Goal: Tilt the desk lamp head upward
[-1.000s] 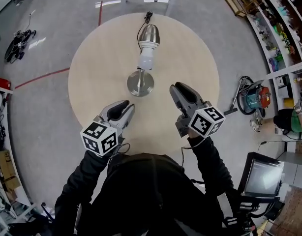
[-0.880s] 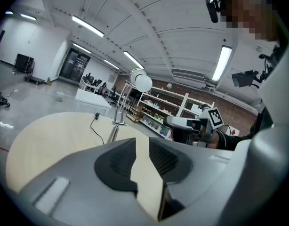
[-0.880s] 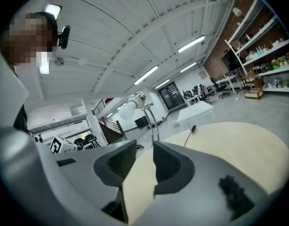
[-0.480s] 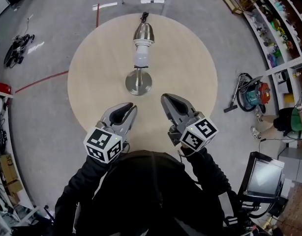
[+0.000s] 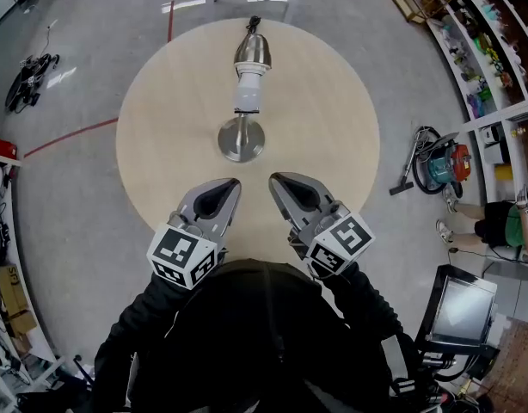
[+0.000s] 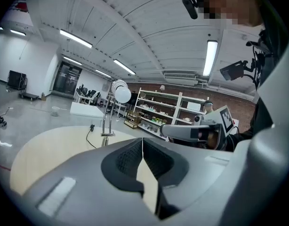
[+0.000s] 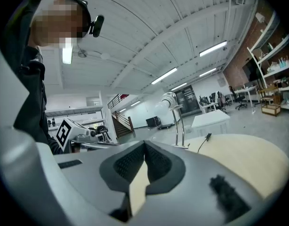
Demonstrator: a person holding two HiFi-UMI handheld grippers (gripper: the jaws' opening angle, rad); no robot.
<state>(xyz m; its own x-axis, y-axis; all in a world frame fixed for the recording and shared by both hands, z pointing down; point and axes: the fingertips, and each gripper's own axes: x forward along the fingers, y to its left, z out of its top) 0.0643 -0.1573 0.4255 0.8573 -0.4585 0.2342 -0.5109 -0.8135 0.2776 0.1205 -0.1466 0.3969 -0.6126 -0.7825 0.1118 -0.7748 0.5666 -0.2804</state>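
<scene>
Head view: left hand-held gripper and right hand-held gripper sit further back from the desk lamp now, both closed up, empty.

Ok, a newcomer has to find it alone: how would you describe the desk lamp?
Find the big round pale-wood table in the middle of the grey floor. The desk lamp stands at its middle: a shiny round metal base, a white section and a silver bell-shaped head. It is the only thing standing on that table.

Black sleeves, grey left gripper
</scene>
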